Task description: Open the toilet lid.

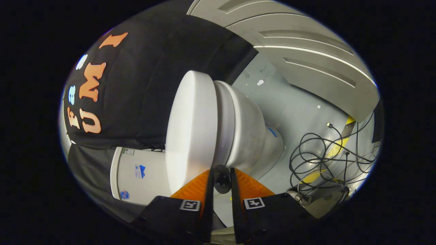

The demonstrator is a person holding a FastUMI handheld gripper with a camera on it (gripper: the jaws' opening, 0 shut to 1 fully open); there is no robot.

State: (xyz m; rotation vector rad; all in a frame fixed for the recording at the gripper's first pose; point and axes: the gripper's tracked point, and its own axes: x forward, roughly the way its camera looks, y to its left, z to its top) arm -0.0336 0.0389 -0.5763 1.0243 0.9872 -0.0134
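Fingers (204,190) of the gripper (222,180) stood close together, leaving only a narrow gap, and in that gap sat a small dark round knob (222,179). Both fingers flanked the knob closely, though whether they actually pressed on it could not be told. The knob lay at the near edge of the toilet lid (192,131), right where the lid met the bowl.

Just beyond the fingertips the white toilet lid rose as a broad smooth oval, seen almost edge-on because the gripper's camera was rolled to one side. The lid lay against the seat and rim of the toilet bowl (243,129), with only a thin seam between them, so it looked closed or nearly so. The bowl's rounded body tapered to its base (272,146) on the pale grey floor (293,102).

On the lid's other side stood the white cistern (141,177), carrying a few small stickers, set against the black cloth wall (150,78) of the booth.

Farther out on the floor lay a loose tangle of black cables (316,156), crossing a strip of yellow tape (335,146). Beyond that stood a light grey panelled door (306,54).
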